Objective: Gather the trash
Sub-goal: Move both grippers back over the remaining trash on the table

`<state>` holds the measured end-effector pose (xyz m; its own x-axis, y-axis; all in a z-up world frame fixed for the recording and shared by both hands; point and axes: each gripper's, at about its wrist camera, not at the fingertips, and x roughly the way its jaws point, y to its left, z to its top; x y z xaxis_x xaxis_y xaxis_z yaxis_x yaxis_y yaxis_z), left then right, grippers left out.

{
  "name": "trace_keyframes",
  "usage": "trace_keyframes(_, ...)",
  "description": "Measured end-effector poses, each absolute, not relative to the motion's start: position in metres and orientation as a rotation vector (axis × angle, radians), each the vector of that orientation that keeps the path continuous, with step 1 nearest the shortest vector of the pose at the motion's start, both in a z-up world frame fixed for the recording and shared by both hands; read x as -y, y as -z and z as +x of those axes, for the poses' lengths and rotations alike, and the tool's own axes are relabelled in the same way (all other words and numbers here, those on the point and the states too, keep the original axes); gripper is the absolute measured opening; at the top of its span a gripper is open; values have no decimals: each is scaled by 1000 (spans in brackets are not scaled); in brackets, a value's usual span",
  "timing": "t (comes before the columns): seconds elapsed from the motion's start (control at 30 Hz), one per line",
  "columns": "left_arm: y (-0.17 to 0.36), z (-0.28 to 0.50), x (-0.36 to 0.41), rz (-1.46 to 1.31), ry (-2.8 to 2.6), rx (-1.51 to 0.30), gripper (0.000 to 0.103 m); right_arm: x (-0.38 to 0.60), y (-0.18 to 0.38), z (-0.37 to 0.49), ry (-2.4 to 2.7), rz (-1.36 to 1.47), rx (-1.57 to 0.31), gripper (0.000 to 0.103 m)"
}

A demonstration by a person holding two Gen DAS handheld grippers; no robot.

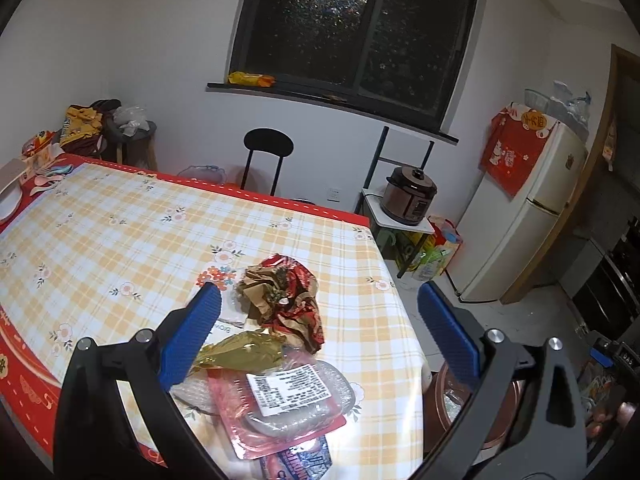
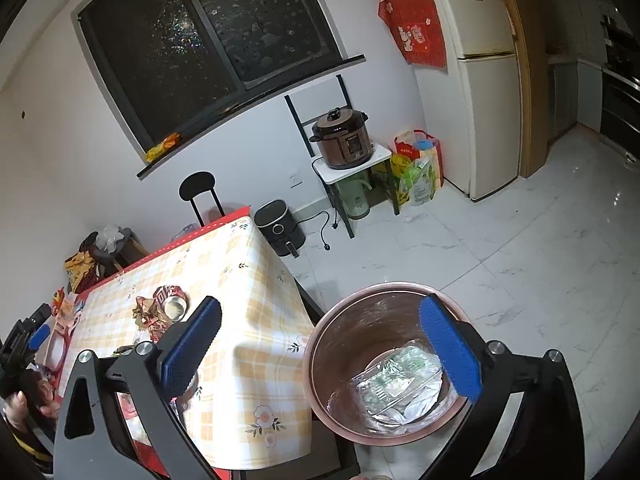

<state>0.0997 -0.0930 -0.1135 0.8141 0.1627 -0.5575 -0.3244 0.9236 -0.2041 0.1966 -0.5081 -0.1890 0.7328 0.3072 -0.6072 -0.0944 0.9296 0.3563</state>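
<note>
Your right gripper [image 2: 320, 340] hangs spread over the bin [image 2: 320, 360], clear wrapper [image 2: 396, 384] lying inside. Your left gripper [image 1: 320, 320] gapes above the trash pile [image 1: 280, 300] on the table [image 1: 120, 220], pinching nothing.

The surface [image 1: 120, 216] wears a yellow-and-white checked cloth with small flowers and a red border. Near its corner lies a crumpled red-and-brown wrapper [image 1: 286, 300], with a gold foil wrapper [image 1: 240, 352] just beside it and a clear plastic tray with a white label [image 1: 288, 396] overlapping the foil. On the tiled floor [image 2: 520, 260] stands a copper-coloured bin [image 2: 384, 364] beside the surface's corner.
</note>
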Motion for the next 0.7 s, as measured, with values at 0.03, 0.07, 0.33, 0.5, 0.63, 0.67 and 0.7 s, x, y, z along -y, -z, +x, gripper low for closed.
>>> trace_keyframes(0.03, 113, 98, 91, -300, -269, -562, 97, 507, 188, 196, -223, 313, -716, 98)
trace_keyframes(0.07, 112, 94, 89, -301, -277, -560, 97, 508, 188, 194, -222, 314, -715, 98)
trace_keyframes(0.33, 114, 68, 56, -310, -345, -567, 97, 498, 193, 189, -215, 318, -739, 98)
trace_keyframes(0.5, 121, 48, 24, -338, -376, -576, 97, 467, 193, 183, -223, 302, -755, 98)
trace_keyframes(0.63, 128, 32, -8, -350, -381, -589, 97, 427, 194, 177, -234, 265, -773, 98)
trace_keyframes(0.67, 131, 30, -15, -352, -381, -594, 97, 416, 195, 174, -237, 260, -781, 98)
trace_keyframes(0.7, 133, 27, -25, -354, -381, -600, 97, 402, 195, 171, -245, 255, -791, 98)
